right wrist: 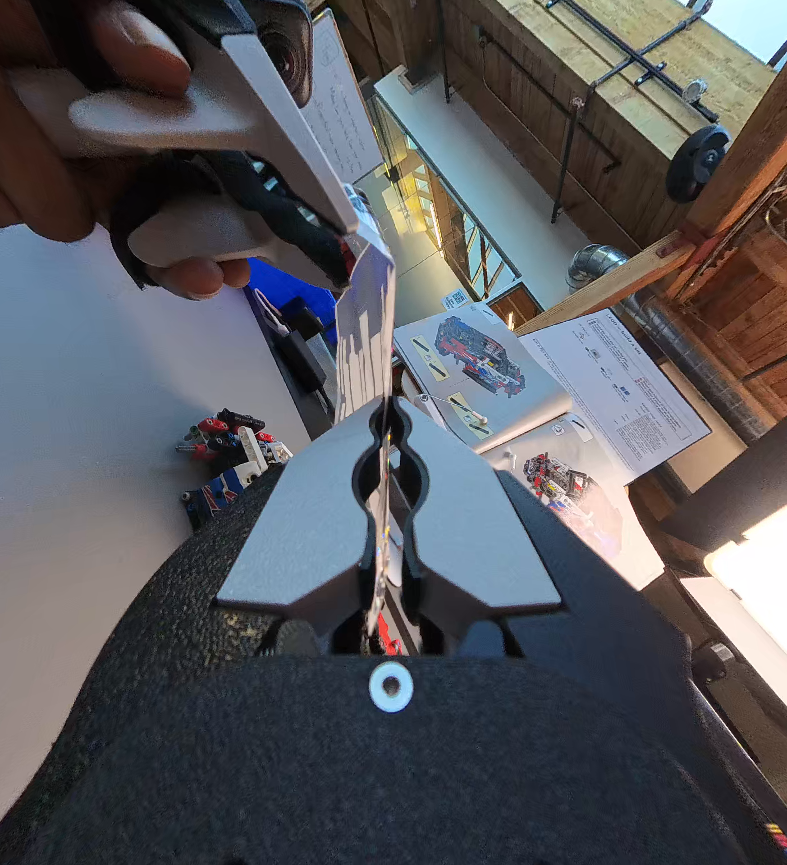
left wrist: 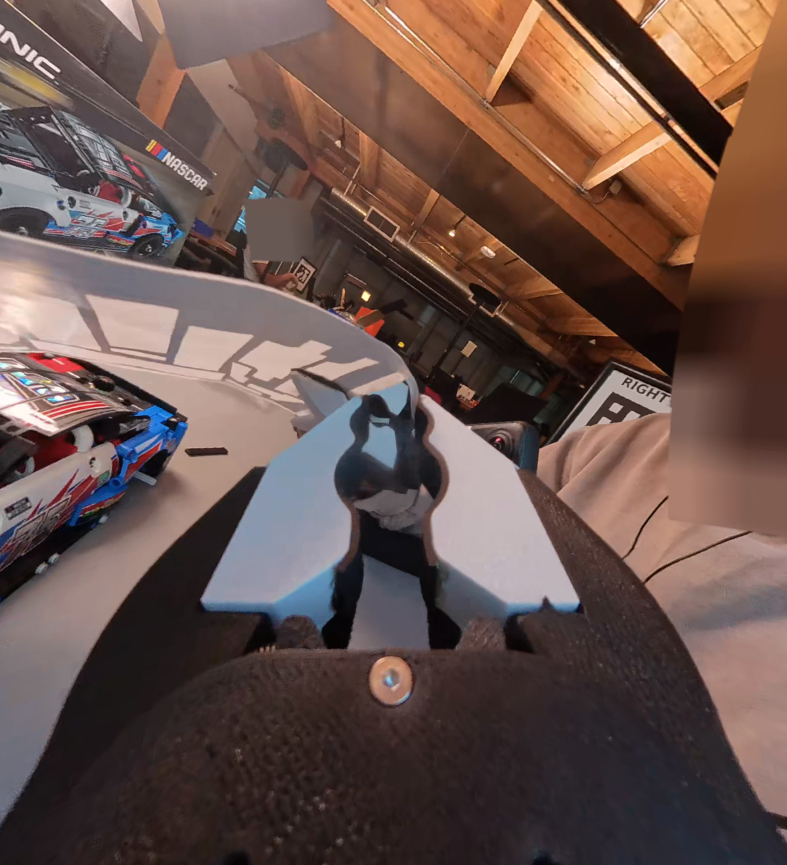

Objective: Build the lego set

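Observation:
A grey sticker sheet [left wrist: 242,309] with cut-out shapes is held in the air between both grippers. My left gripper [left wrist: 410,402] is shut on one edge of it. My right gripper [right wrist: 388,402] is shut on the sheet [right wrist: 366,327], which runs edge-on between its fingers. In the right wrist view the left gripper [right wrist: 349,252], held by a hand, pinches the sheet's far end. The built Lego race car [left wrist: 54,468], white, blue and red, stands on the grey table [left wrist: 31,678] to the left, below the sheet.
The set's box [left wrist: 54,178] stands behind the car. A small black piece [left wrist: 206,451] lies beside the car. A loose Lego sub-assembly [right wrist: 227,463] lies on the table. An open instruction booklet [right wrist: 476,365] and a printed page [right wrist: 616,388] lie to the right. One gripper's finger ends stand about 6 centimetres off the other's. The loose Lego sub-assembly [right wrist: 227,463] is about 15 centimetres from my right fingertips.

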`<state>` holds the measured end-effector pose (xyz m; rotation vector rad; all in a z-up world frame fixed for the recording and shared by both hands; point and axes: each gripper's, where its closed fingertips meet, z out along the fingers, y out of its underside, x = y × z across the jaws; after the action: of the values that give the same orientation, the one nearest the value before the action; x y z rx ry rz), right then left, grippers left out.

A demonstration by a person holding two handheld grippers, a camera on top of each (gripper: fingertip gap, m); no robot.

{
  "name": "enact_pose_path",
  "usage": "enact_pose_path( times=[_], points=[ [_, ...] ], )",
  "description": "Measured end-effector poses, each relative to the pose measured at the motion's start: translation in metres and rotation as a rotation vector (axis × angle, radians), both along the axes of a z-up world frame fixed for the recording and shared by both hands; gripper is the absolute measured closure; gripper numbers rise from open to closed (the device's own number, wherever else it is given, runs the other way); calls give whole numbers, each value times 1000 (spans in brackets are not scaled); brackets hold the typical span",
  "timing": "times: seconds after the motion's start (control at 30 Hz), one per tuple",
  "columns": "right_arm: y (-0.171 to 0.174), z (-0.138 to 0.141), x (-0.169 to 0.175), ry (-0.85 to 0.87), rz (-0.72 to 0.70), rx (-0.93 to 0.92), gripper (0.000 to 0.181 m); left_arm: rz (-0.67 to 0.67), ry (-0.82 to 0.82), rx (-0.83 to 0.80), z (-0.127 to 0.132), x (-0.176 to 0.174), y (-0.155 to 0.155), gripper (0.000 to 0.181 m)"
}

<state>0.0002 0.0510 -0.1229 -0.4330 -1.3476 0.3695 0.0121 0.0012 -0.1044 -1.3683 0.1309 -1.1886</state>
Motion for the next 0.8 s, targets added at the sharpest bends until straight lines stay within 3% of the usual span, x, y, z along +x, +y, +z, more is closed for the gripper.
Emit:
enact_pose_path(
  times=[0.07, 0.23, 0.43, 0.6, 0.8],
  points=[
    [1, 2, 1, 15, -4, 14, 181, -24, -38, 16, 6, -1, -4, 155],
    [2, 0, 2, 18, -8, 39, 181, -35, -70, 3, 5, -1, -3, 166],
    [-1, -3, 1, 15, -10, 104, 181, -6, -99, -39, 0, -8, 2, 160],
    [-1, -4, 2, 17, -17, 134, 181, 45, -95, -101, -11, -17, 10, 181],
    [3, -3, 4, 22, -21, 125, 181, 58, -50, -94, -14, -18, 10, 181]
  ],
)
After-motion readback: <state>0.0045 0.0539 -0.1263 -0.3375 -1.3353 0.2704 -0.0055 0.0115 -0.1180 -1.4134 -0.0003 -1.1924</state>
